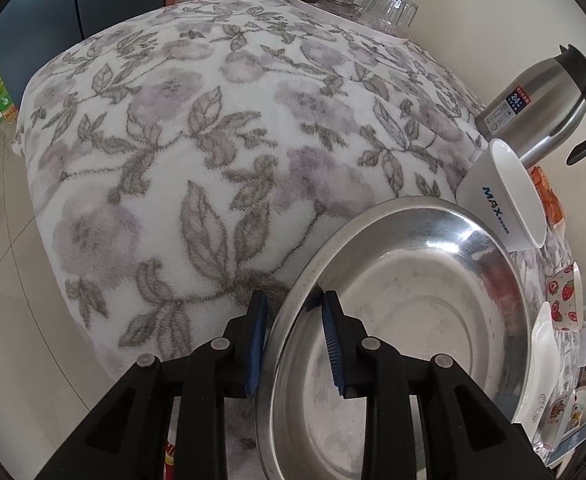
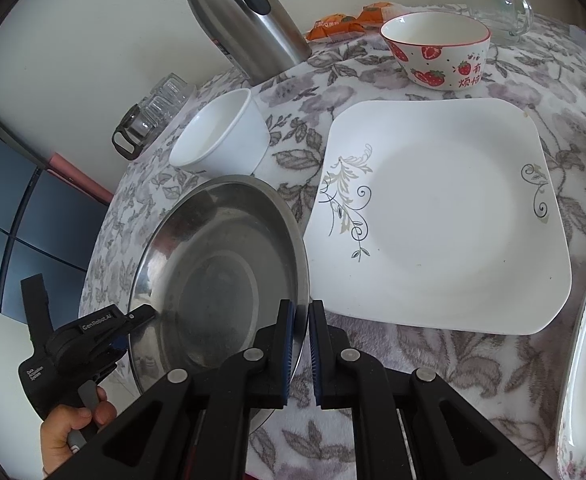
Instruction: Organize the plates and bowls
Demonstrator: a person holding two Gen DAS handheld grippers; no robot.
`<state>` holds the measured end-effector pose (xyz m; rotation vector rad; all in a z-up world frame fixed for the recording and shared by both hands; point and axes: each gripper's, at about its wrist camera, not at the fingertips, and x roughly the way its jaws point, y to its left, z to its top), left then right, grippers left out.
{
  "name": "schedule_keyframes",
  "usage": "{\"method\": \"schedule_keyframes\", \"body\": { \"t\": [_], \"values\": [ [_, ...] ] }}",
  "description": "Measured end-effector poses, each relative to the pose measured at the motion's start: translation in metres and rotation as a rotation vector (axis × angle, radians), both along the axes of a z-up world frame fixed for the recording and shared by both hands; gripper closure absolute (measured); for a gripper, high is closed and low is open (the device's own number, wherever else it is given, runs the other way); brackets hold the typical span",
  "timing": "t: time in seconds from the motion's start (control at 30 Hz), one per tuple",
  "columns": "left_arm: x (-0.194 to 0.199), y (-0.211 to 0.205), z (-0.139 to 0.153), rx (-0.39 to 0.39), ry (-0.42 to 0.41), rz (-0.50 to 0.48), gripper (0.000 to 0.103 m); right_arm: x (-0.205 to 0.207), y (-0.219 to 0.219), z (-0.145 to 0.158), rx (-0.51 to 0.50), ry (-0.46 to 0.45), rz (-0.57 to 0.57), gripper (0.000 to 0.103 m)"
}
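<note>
Steel plate (image 2: 221,276), tilted with its right rim raised, is pinched there by the closed right gripper (image 2: 301,344), while the left gripper's (image 1: 293,344) slightly parted jaws straddle its left rim.

A home dining spot is showing here: a floral fleece cloth (image 1: 197,152) is covering the table, a steel thermos jug (image 2: 245,20) is standing by the plain wall, and a strawberry-print bowl (image 2: 437,48), glass tumblers (image 1: 389,10) and orange snack packets (image 2: 337,26) are sitting around.
</note>
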<state>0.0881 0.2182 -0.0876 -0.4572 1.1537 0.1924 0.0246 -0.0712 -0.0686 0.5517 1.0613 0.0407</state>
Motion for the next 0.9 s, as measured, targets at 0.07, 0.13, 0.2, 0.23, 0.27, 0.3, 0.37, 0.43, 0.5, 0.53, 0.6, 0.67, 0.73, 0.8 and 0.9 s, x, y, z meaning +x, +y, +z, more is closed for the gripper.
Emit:
{"method": "schedule_keyframes", "body": {
  "t": [0.07,0.13,0.2,0.23,0.27,0.3,0.37,0.43,0.5,0.53,0.6,0.67,0.73,0.8,0.9],
  "values": [
    [-0.001,0.002,0.002,-0.009,-0.005,0.001,0.076,0.000,0.000,0.001,-0.003,-0.002,0.001,0.094],
    [-0.002,0.004,0.005,-0.014,-0.017,0.004,0.077,0.000,0.000,0.001,-0.003,-0.005,0.003,0.094],
    [-0.003,0.004,0.009,-0.016,-0.032,0.005,0.078,0.000,0.000,0.003,-0.004,-0.009,0.004,0.094],
    [-0.003,0.004,0.011,-0.016,-0.037,0.005,0.079,-0.001,0.000,0.003,-0.005,-0.010,0.004,0.094],
    [-0.004,0.005,0.013,-0.017,-0.044,0.005,0.079,-0.001,0.000,0.004,-0.006,-0.012,0.004,0.094],
    [-0.004,0.005,0.015,-0.016,-0.050,0.004,0.080,-0.001,0.000,0.005,-0.007,-0.013,0.004,0.094],
    [-0.005,0.005,0.018,-0.015,-0.059,0.002,0.081,-0.001,-0.001,0.006,-0.008,-0.016,0.003,0.094],
    [-0.006,0.005,0.021,-0.017,-0.070,0.001,0.081,-0.002,-0.001,0.007,-0.008,-0.020,0.002,0.094],
    [-0.008,0.005,0.024,-0.018,-0.083,0.001,0.082,-0.002,-0.001,0.009,-0.008,-0.025,0.003,0.094],
    [-0.008,0.005,0.026,-0.018,-0.088,0.000,0.082,-0.003,-0.002,0.010,-0.009,-0.028,0.004,0.094],
    [-0.009,0.005,0.029,-0.018,-0.097,-0.002,0.082,-0.003,-0.001,0.011,-0.011,-0.029,0.005,0.094],
    [-0.010,0.005,0.030,-0.019,-0.104,-0.002,0.083,-0.003,-0.002,0.011,-0.010,-0.028,0.006,0.094],
    [-0.011,0.005,0.033,-0.022,-0.111,0.000,0.083,-0.002,-0.002,0.012,-0.010,-0.031,0.007,0.094],
    [-0.012,0.006,0.036,-0.023,-0.122,0.001,0.083,-0.003,-0.002,0.013,-0.010,-0.037,0.009,0.094],
    [-0.014,0.006,0.040,-0.020,-0.138,0.003,0.083,-0.004,-0.001,0.017,-0.013,-0.047,0.015,0.094]
  ]
}}
